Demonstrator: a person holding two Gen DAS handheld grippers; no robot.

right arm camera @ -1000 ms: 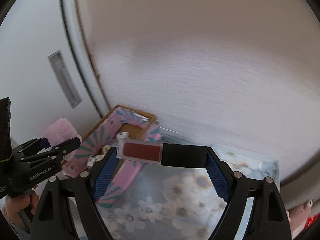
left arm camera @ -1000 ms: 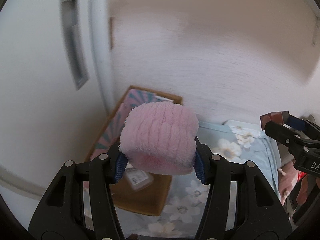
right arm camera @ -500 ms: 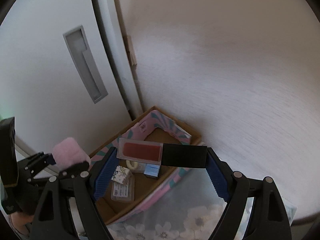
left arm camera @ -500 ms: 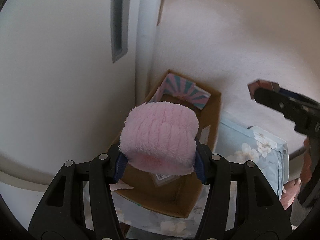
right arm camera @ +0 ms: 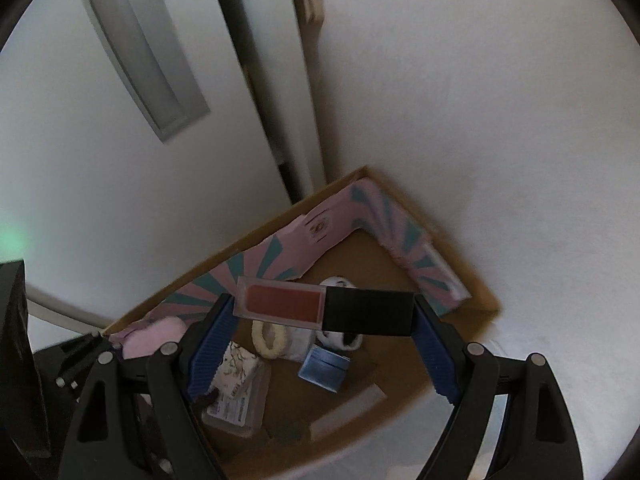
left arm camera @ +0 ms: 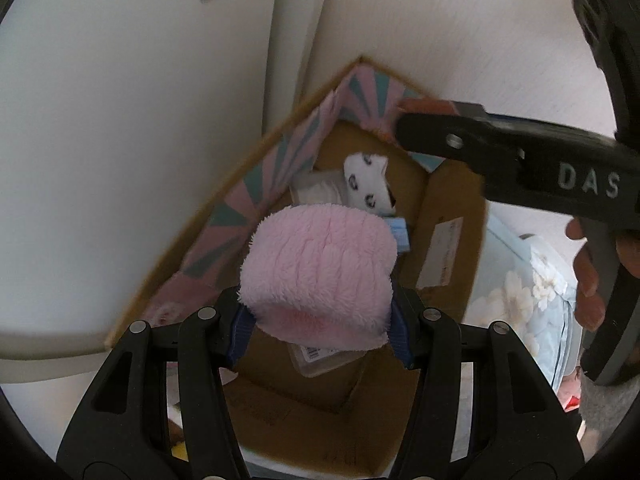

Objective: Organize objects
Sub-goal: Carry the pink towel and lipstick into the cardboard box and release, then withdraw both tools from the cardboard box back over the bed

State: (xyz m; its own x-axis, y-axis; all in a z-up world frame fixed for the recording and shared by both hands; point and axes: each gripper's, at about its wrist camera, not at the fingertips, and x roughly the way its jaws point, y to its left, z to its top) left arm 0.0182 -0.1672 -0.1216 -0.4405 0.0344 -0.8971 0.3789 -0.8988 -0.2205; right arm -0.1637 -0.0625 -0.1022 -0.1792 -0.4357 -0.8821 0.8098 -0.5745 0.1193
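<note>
Below, cardboard box (right arm camera: 452, 364) holding small packets, left claw (left arm camera: 318, 320) gripping pink plush (left arm camera: 320, 268), right claw (right arm camera: 324, 336) gripping lip gloss (right arm camera: 324, 304)

In the left wrist view, the pink fluffy item (left arm camera: 318, 276) hid most of a clear packet (left arm camera: 320, 360) below it, whose label print was too small to read. The right gripper's body (left arm camera: 520, 156) ran off the right edge. In the right wrist view, the box's (right arm camera: 404, 196) lower corner was cut off at the bottom.
</note>
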